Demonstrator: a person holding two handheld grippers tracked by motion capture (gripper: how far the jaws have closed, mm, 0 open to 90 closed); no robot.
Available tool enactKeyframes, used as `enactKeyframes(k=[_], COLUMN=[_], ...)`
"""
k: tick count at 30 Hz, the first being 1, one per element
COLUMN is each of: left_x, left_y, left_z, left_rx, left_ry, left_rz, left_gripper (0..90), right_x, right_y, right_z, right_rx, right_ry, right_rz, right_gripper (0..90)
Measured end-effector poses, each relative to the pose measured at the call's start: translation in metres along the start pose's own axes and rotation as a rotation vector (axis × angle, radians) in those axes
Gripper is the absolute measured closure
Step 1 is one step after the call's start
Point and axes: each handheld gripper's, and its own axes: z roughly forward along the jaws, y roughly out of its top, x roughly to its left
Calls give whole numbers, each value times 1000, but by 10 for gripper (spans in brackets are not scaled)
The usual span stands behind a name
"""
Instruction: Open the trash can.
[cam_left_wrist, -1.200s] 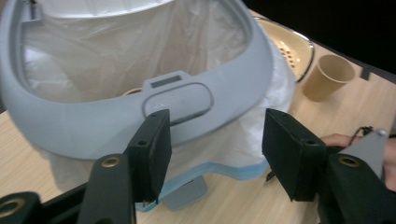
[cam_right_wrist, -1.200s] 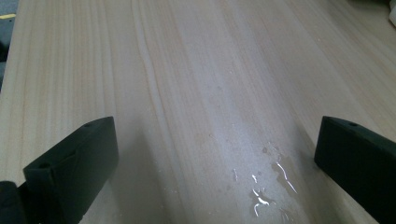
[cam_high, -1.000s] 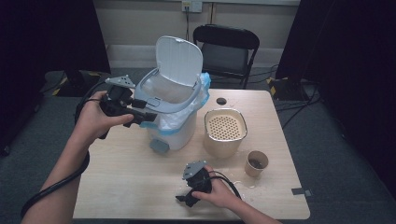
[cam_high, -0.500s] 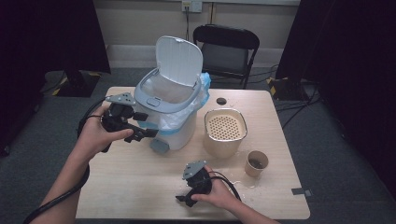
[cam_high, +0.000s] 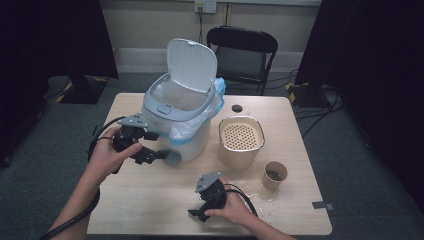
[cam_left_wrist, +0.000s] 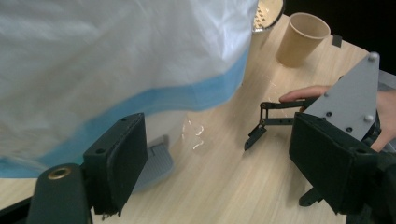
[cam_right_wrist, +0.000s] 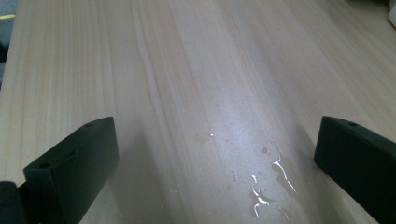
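A white pedal bin (cam_high: 182, 117) stands on the table with its lid (cam_high: 191, 65) up and a white, blue-edged bag (cam_left_wrist: 116, 60) hanging over its rim. My left gripper (cam_high: 159, 154) sits low at the bin's front, next to the grey pedal (cam_high: 173, 159). Its jaws have just been opening and now stand open, with the pedal (cam_left_wrist: 156, 163) and bare table between them and nothing gripped. My right gripper (cam_high: 196, 213) rests near the table's front edge. In its own view the right gripper (cam_right_wrist: 215, 154) is open over wet wood.
To the right of the bin stands a beige pot with a perforated insert (cam_high: 241, 136). Farther right is a paper cup (cam_high: 275, 175) with spilled liquid (cam_high: 262, 197) on the wooden table (cam_high: 150, 200). A black chair (cam_high: 242, 55) stands behind the table.
My left gripper has come down from beside the bin's rim to the pedal at its base. The right hand has stayed where it was.
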Motion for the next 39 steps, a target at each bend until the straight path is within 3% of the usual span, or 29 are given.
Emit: enactKeyframes(k=[7, 12, 14, 29, 39], left_x=[3, 4, 4, 3, 1], left_y=[-21, -32, -35, -67, -75], left_z=[17, 26, 29, 62, 78], left_rx=[32, 43, 44, 95, 115], left_ry=[-12, -26, -32, -49, -62], left_rz=[-4, -7, -7, 18, 30], left_gripper=[192, 195, 195, 190, 189], right_x=[0, -4, -5, -14, -19], right_y=[-1, -3, -3, -11, -22], right_z=[-2, -8, -11, -36, -48], right_rx=[-2, -5, 1, -7, -9], right_ry=[7, 8, 12, 14, 10], right_rz=[4, 18, 23, 51, 73], right_gripper=[7, 132, 140, 144, 145])
